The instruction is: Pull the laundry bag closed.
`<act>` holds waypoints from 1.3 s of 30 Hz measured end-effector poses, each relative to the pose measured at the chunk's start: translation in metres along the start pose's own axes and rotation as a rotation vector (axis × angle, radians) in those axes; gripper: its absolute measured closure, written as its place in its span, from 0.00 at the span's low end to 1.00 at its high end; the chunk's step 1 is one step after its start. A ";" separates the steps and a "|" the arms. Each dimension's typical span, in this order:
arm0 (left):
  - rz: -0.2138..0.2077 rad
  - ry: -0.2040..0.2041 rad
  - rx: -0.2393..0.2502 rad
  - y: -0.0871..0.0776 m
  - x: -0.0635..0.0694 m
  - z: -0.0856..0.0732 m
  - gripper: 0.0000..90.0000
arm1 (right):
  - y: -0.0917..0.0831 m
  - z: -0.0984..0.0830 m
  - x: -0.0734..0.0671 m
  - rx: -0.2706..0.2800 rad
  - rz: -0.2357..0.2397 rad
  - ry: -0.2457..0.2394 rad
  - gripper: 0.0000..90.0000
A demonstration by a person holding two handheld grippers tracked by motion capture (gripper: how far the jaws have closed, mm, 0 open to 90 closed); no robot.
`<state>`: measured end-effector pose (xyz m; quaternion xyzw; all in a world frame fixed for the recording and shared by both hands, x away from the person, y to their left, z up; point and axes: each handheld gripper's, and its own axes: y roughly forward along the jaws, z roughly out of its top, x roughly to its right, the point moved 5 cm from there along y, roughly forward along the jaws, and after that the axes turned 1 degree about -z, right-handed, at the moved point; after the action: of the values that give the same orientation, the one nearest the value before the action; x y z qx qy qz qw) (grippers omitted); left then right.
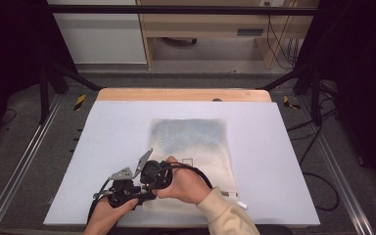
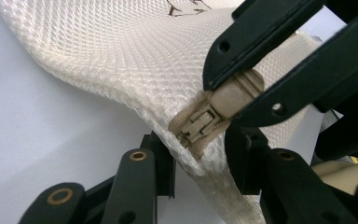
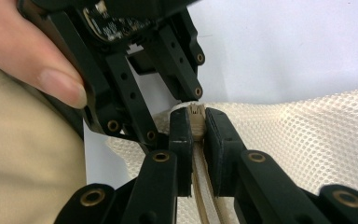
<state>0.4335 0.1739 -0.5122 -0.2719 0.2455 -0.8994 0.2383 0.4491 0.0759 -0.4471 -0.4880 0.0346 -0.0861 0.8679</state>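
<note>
1. Lying flat on a pale sheet [image 1: 117, 127] that covered the table, a white mesh laundry bag [image 1: 191, 142] sat near the middle, its near-left corner lifted off the surface between two hand-held grippers.

2. At the near-left edge of the sheet, the left gripper [image 1: 127, 188] and right gripper [image 1: 154, 178] met almost nose to nose, the person's hands and a cream sleeve [image 1: 225, 215] coming in from the near side.

3. From the left gripper view, the right gripper's jaws were clamped on the beige zipper pull [image 2: 235, 95], with the zipper slider [image 2: 196, 125] showing just beyond their tips at the bag's folded edge.

4. The left gripper's own jaws stood one on each side of that raised mesh edge [image 2: 186, 161], just beneath the slider; whether the pads were pressing the fabric could not be told.

5. From the right gripper view, its black jaws were closed tight on the narrow beige pull [image 3: 196, 122], with the zipper tape [image 3: 200, 186] running down between them.
</note>
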 end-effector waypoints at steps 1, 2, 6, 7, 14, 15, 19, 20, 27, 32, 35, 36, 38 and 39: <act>0.000 0.001 0.002 -0.001 0.000 0.001 0.73 | 0.000 0.000 0.000 -0.001 0.000 0.002 0.91; -0.001 0.004 0.001 -0.001 0.000 0.001 0.73 | 0.000 -0.001 0.001 0.002 0.000 0.000 0.91; -0.006 -0.001 -0.002 -0.002 -0.001 0.001 0.73 | 0.000 -0.001 0.001 -0.003 -0.001 -0.005 0.91; -0.007 -0.003 -0.002 -0.002 -0.001 0.000 0.73 | 0.000 -0.001 0.000 -0.006 -0.003 -0.006 0.91; -0.006 -0.004 0.006 -0.006 -0.003 0.002 0.75 | -0.001 -0.002 0.001 -0.002 -0.007 0.000 0.91; -0.006 -0.004 0.006 -0.006 -0.003 0.002 0.76 | -0.001 -0.002 0.001 -0.004 -0.008 -0.003 0.91; -0.004 -0.012 -0.014 -0.004 -0.005 -0.001 0.82 | 0.001 -0.002 0.001 -0.007 -0.007 -0.009 0.91; -0.006 -0.014 -0.015 -0.004 -0.005 -0.001 0.82 | 0.000 -0.002 0.001 -0.011 -0.005 -0.008 0.91; -0.006 -0.014 -0.013 -0.001 -0.004 -0.002 0.78 | 0.000 -0.002 0.001 -0.014 -0.006 -0.011 0.91; -0.017 -0.029 -0.023 -0.001 -0.005 -0.002 0.81 | 0.001 -0.002 0.000 -0.014 -0.005 -0.005 0.91; -0.018 -0.026 -0.027 -0.001 -0.005 -0.002 0.86 | 0.001 -0.002 0.000 -0.012 -0.002 -0.007 0.91; -0.013 -0.023 -0.027 -0.001 -0.005 -0.002 0.88 | 0.000 -0.002 0.001 -0.013 -0.003 -0.008 0.91; -0.009 -0.019 -0.025 -0.002 -0.006 -0.002 0.90 | 0.000 -0.003 0.001 -0.014 -0.003 -0.012 0.91; -0.003 -0.017 -0.026 -0.002 -0.006 -0.002 0.91 | 0.000 -0.003 0.001 -0.013 -0.003 -0.017 0.91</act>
<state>0.4364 0.1794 -0.5145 -0.2827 0.2547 -0.8943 0.2356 0.4500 0.0730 -0.4487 -0.4945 0.0272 -0.0833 0.8647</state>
